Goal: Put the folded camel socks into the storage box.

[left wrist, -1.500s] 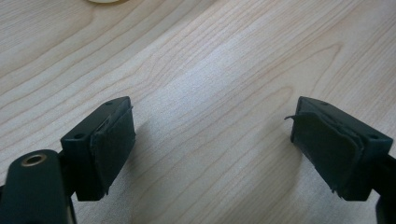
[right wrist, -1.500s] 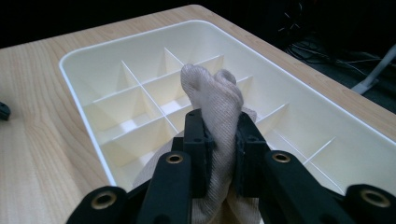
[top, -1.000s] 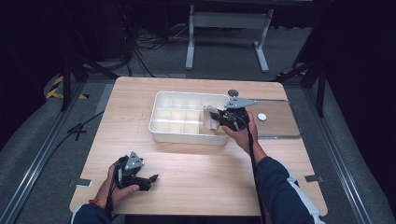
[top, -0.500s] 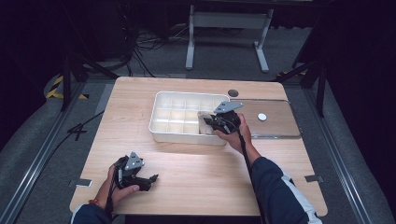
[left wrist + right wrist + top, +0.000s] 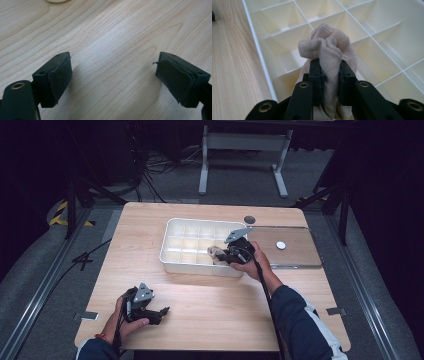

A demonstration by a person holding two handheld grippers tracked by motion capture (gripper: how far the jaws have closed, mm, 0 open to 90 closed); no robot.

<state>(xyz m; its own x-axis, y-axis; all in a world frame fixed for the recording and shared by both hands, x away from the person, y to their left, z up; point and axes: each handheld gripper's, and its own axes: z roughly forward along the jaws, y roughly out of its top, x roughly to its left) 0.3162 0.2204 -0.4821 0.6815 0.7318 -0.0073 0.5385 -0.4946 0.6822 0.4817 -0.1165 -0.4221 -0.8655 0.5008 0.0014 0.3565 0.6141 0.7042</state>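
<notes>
A white divided tray (image 5: 165, 256) sits at the table's middle back. My right gripper (image 5: 222, 254) hangs over its near right compartments, shut on a bunched beige sock (image 5: 215, 252). In the right gripper view the sock (image 5: 325, 47) bulges above the jaws of the right gripper (image 5: 329, 72), which pinch its middle, with the tray's cells (image 5: 287, 15) just beyond. My left gripper (image 5: 161, 312) rests on the wood near the front left edge. In the left gripper view the left gripper (image 5: 112, 75) stands open over bare wood with nothing between its pads.
A flat clear lid (image 5: 300, 262) lies right of the tray with a small white disc (image 5: 281, 245) on it. A dark round disc (image 5: 249, 219) sits behind the tray's right corner. Bare tabletop (image 5: 225, 305) spreads between the two hands.
My right gripper has shifted left and a little down over the tray, carrying the sock with it. The left gripper has stayed in place.
</notes>
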